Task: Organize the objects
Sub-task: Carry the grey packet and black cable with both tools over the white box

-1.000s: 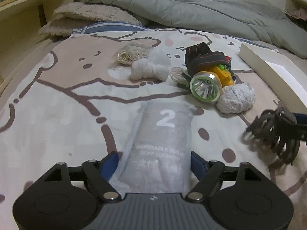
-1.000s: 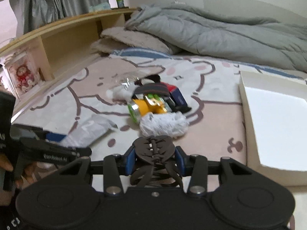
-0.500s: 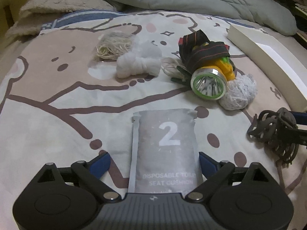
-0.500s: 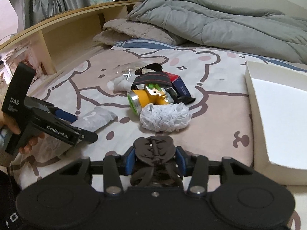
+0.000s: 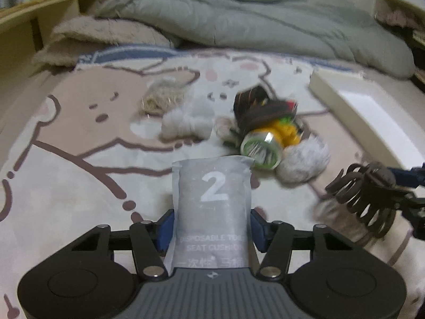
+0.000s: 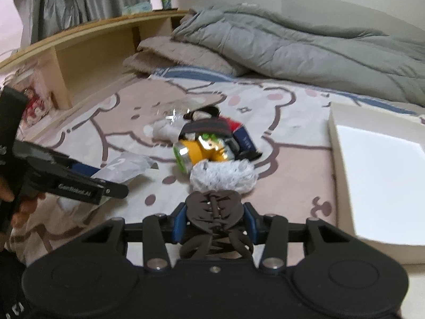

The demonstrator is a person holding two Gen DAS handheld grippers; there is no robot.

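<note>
Left wrist view: a grey pouch [image 5: 212, 212] printed with a large "2" is seen between the blue pads of the left gripper [image 5: 211, 228], whose jaws are closing and are pressed against the pouch's two edges.
Pouch position: its far end is raised clear of the cartoon-print bedsheet [image 5: 79, 186], in front of the clutter pile.
Right wrist view: a dark brown claw hair clip [image 6: 215, 210] is clamped between the blue pads of the right gripper [image 6: 213, 226], its jaws set partly closed on the clip's sides.
Hair clip position: it is held above the bedsheet, just before a white fluffy ball [image 6: 223, 176].
Clutter pile: a yellow headlamp [image 5: 265, 143] with a dark strap is shown at the centre of the bed, touching the fluffy ball; a white cloth bundle [image 5: 186, 125] and a tangle of rubber bands [image 5: 162, 98] lie to its left.
White box [image 6: 377, 178]: it is laid open on the right side of the bed, well apart from the pile.
Background: a grey duvet [image 6: 292, 45] is bunched at the head of the bed, with a wooden shelf [image 6: 87, 53] beside it.
Person: part of a hand [image 6: 24, 207] is seen on the left gripper's handle.
</note>
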